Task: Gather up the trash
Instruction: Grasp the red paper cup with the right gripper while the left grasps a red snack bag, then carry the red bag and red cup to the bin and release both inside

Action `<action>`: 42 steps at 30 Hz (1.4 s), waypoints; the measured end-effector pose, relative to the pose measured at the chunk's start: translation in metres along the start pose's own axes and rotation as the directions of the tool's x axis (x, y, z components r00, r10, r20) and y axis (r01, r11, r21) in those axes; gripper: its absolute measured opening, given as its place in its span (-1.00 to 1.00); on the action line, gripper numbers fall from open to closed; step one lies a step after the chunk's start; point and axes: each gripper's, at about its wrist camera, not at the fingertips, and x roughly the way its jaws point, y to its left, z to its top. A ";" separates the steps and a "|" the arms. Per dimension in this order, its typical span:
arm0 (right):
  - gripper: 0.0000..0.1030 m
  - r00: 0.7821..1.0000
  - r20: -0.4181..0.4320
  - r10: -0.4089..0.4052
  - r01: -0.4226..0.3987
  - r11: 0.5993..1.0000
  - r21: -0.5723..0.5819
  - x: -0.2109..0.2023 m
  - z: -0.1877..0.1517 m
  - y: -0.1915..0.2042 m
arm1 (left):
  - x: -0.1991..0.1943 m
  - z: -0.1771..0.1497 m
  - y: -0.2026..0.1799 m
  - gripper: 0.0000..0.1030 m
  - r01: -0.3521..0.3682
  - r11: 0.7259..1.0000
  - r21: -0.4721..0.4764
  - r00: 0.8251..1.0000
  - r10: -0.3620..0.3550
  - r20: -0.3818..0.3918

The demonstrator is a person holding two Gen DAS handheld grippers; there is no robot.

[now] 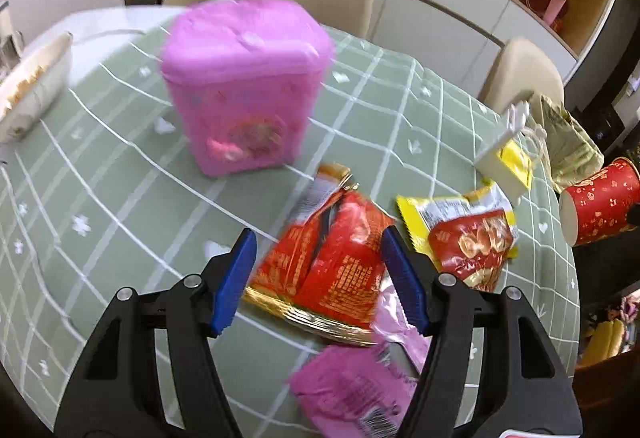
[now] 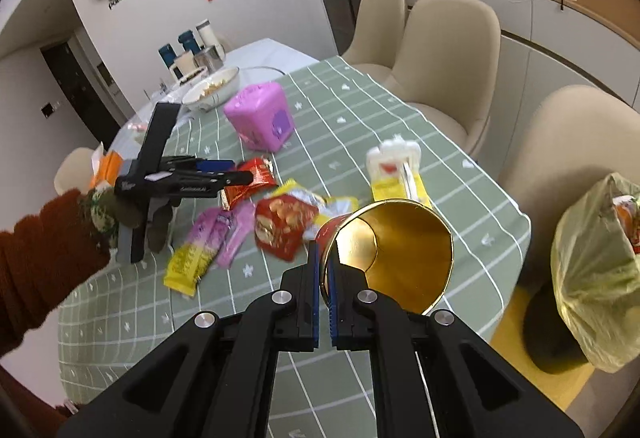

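Snack wrappers lie on the green checked tablecloth (image 1: 120, 197). My left gripper (image 1: 319, 238) is open, its blue pads on either side of a red wrapper (image 1: 332, 278) just below them, not pressing on it. A red-and-yellow wrapper (image 1: 468, 238) lies to its right and a pink wrapper (image 1: 352, 386) nearer me. My right gripper (image 2: 325, 258) is shut on the rim of a red paper cup (image 2: 392, 250) with a gold inside, held tilted over the table's right side. The left gripper (image 2: 236, 177) shows here too, in a hand with a rust sleeve (image 2: 44, 258).
A pink box (image 1: 244, 85) stands mid-table and a bowl (image 1: 32, 85) at the far left. A small white-and-yellow bag (image 1: 508, 153) stands near the right edge. A yellow-green trash bag (image 2: 596, 270) sits off the table at right. Beige chairs (image 2: 448, 53) ring the far side.
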 end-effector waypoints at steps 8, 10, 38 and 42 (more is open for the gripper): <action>-0.89 1.000 0.018 -0.022 0.022 1.000 0.013 -0.013 -0.009 -0.002 | -0.039 -0.018 -0.028 -0.73 -0.041 0.997 -0.068 0.994 0.048 0.094; -0.89 0.999 0.030 -0.023 0.023 1.000 -0.003 -0.019 -0.010 0.001 | -0.048 -0.022 -0.036 -0.74 -0.046 0.996 -0.073 0.992 0.054 0.110; -0.89 0.956 0.283 -0.073 0.098 0.992 -0.076 -0.158 0.025 -0.118 | -0.159 0.056 -0.230 -0.75 -0.079 0.984 -0.157 0.880 0.143 0.454; -0.89 0.944 0.307 -0.121 0.142 0.989 -0.048 -0.182 0.025 -0.157 | -0.131 0.082 -0.285 -0.75 -0.011 0.995 -0.099 0.889 0.055 0.454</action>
